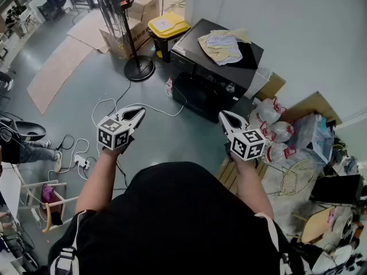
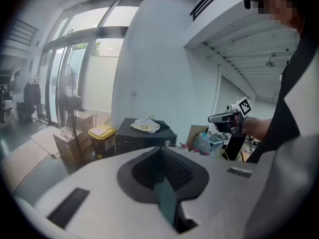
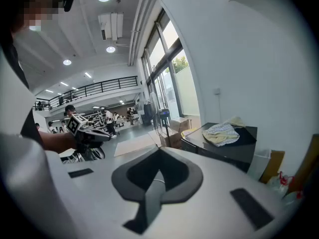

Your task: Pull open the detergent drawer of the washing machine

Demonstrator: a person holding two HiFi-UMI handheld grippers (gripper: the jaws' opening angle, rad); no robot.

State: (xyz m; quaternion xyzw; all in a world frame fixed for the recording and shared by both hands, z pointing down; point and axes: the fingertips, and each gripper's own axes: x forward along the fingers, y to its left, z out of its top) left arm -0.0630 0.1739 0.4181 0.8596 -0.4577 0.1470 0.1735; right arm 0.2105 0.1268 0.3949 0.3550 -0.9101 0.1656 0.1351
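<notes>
The black washing machine [image 1: 198, 87] stands on the floor ahead of me, against the white wall, with a crumpled pale cloth [image 1: 221, 46] on its lid. Its control strip carries a round knob [image 1: 230, 87]; I cannot pick out the drawer front. My left gripper [image 1: 137, 113] hovers shut and empty over the floor, well short of the machine's left side. My right gripper [image 1: 224, 116] is shut and empty too, just before the machine's right front corner. The left gripper view shows its closed jaws [image 2: 160, 151] pointing at the machine [image 2: 144, 138]. In the right gripper view the machine [image 3: 224, 146] lies right of the jaws [image 3: 159, 151].
A standing fan [image 1: 136, 67], a yellow-lidded bin [image 1: 167, 26] and cardboard boxes [image 1: 123, 39] stand left of the machine. White cables and a power strip [image 1: 81, 162] lie on the floor. Plastic bags [image 1: 275, 128], a wooden pallet [image 1: 229, 175] and clutter fill the right.
</notes>
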